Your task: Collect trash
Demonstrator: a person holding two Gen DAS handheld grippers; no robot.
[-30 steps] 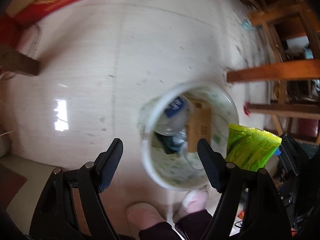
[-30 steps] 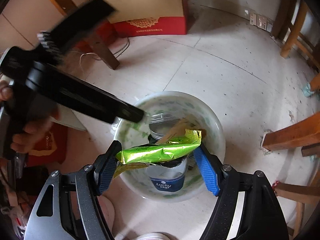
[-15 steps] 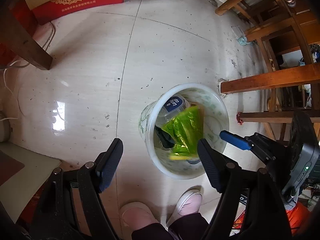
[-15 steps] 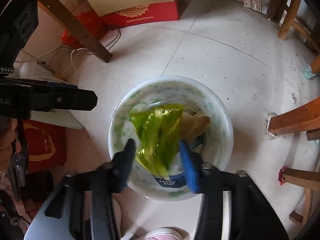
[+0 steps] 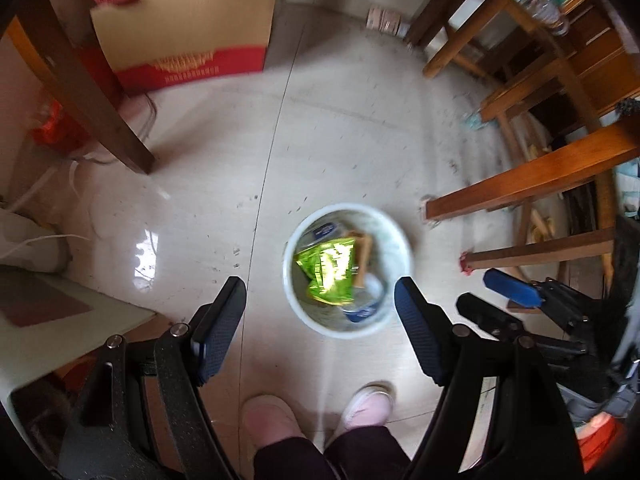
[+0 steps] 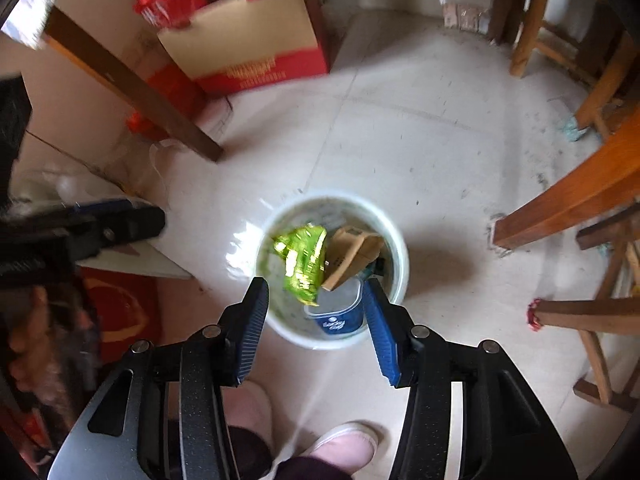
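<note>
A green snack wrapper (image 6: 303,267) lies in the white waste bin (image 6: 394,236) on the tiled floor, atop a cardboard scrap and plastic cup; above it, the right gripper (image 6: 316,326), jaws just reopening slightly, and the wide-open left gripper (image 5: 318,330) hold nothing.

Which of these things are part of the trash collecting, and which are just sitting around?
Part of the job:
white bin
green wrapper
brown carton
blue-labelled cup

Just lying about:
red cardboard box
wooden chairs
dark table leg
</note>
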